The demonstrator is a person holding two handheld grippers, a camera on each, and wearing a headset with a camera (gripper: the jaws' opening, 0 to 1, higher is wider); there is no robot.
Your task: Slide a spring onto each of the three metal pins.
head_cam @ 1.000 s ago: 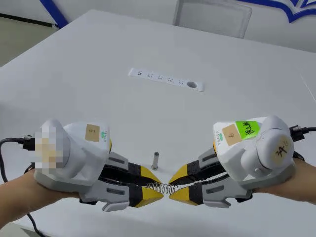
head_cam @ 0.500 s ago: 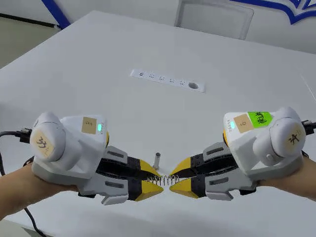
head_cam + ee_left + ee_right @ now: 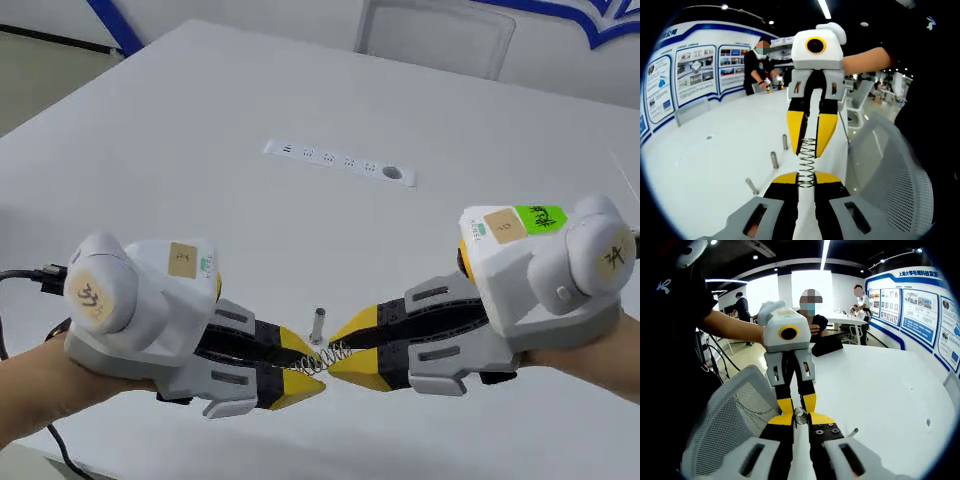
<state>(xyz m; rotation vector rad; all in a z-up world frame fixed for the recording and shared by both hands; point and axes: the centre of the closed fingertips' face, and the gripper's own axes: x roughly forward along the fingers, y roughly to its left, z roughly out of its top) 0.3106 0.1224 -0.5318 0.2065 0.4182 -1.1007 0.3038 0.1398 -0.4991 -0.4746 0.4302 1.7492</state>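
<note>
Above the near edge of the table [image 3: 200, 180], the spring [image 3: 322, 359] spans your left gripper [image 3: 312, 369] and right gripper [image 3: 336, 352], both clamped on its ends. Ease either grip carelessly and it could flick away, off the table, missing the bare metal pins [image 3: 774, 160] nearby.

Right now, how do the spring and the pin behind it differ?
The spring is an open coil, roughly level, pinched at its ends by the left gripper and right gripper. The pin is a solid rod, upright on the table, untouched, bare. Both are slim metal.
</note>
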